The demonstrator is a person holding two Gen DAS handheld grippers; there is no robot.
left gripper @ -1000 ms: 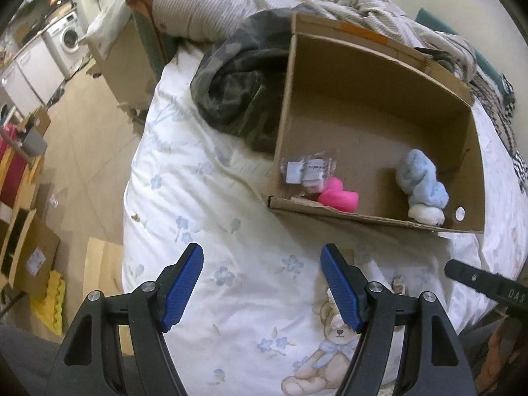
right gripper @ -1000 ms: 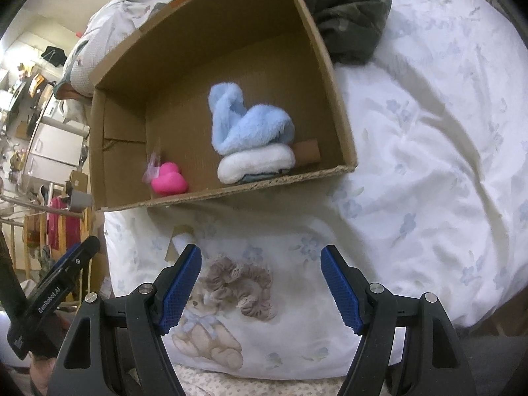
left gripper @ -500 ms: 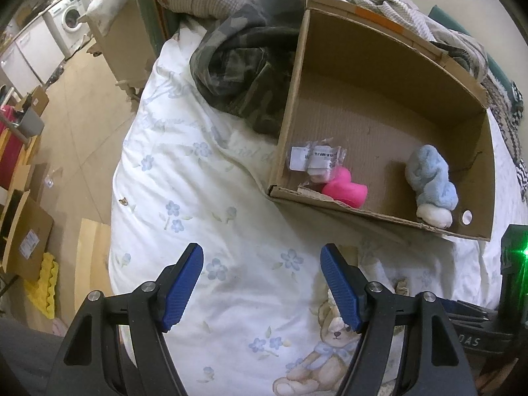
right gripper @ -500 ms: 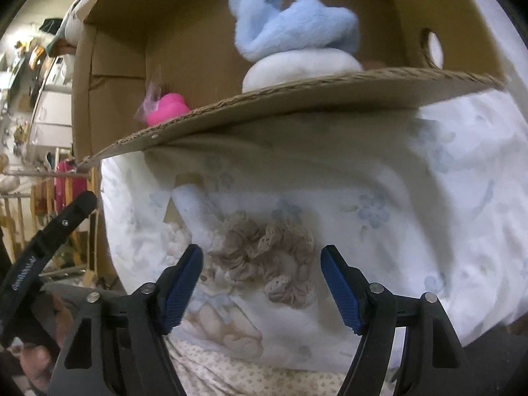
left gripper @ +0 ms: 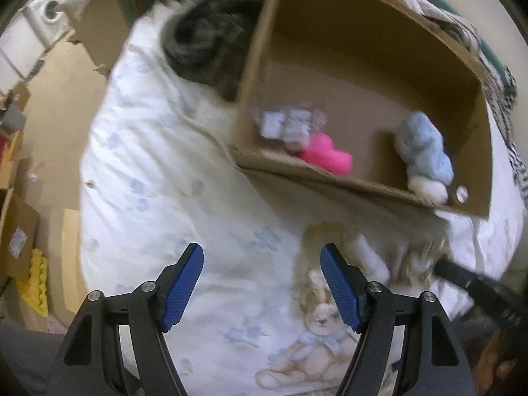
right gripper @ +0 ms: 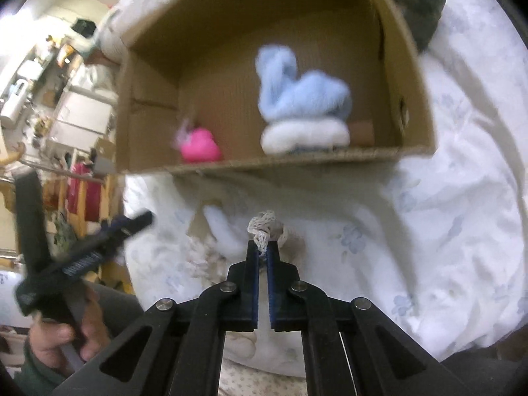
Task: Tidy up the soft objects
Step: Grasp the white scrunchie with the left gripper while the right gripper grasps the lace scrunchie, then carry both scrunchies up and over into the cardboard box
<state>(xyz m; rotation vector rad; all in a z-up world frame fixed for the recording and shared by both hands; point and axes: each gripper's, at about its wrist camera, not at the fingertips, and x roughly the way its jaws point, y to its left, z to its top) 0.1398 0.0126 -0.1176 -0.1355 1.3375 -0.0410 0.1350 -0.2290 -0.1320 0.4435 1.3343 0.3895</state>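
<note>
A beige crocheted scrunchie sticks up from between the blue pads of my right gripper, which is shut on it just above the white flowered bedsheet. In the left wrist view the same scrunchie shows as a blur by the right gripper's black tip. My left gripper stands open over the sheet with nothing between its fingers. Behind lies an open cardboard box on the bed. It holds a light blue and white fluffy toy, a pink soft thing and a clear packet.
A dark camouflage garment is heaped left of the box. A teddy bear print marks the sheet near my left gripper. The bed's edge drops to a floor with cardboard at the left. A hand holds the left gripper's handle.
My right gripper has shut on the scrunchie and raised it off the sheet. The left gripper has sunk a little toward the bed, still open.
</note>
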